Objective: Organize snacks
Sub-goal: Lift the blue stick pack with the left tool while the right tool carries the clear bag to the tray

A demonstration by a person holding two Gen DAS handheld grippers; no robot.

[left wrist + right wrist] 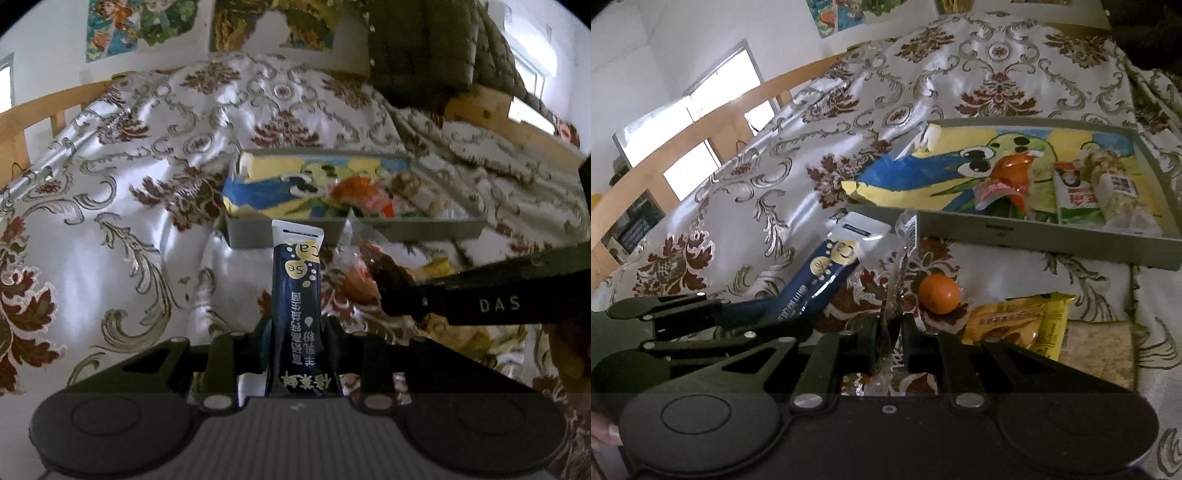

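In the left wrist view my left gripper is shut on a dark blue stick packet with a white top, which stands upright between the fingers. My right gripper reaches in from the right, pinching a clear-wrapped snack. In the right wrist view my right gripper is shut on that clear wrapper, which rises straight up from the jaws. To its left, the left gripper holds the blue packet tilted. Both hang in front of the grey tray.
The tray lies on a floral bedspread and holds a yellow-blue parrot bag and several small snacks. A tangerine, a yellow packet and a beige wafer pack lie loose before it. A wooden bed rail runs on the left.
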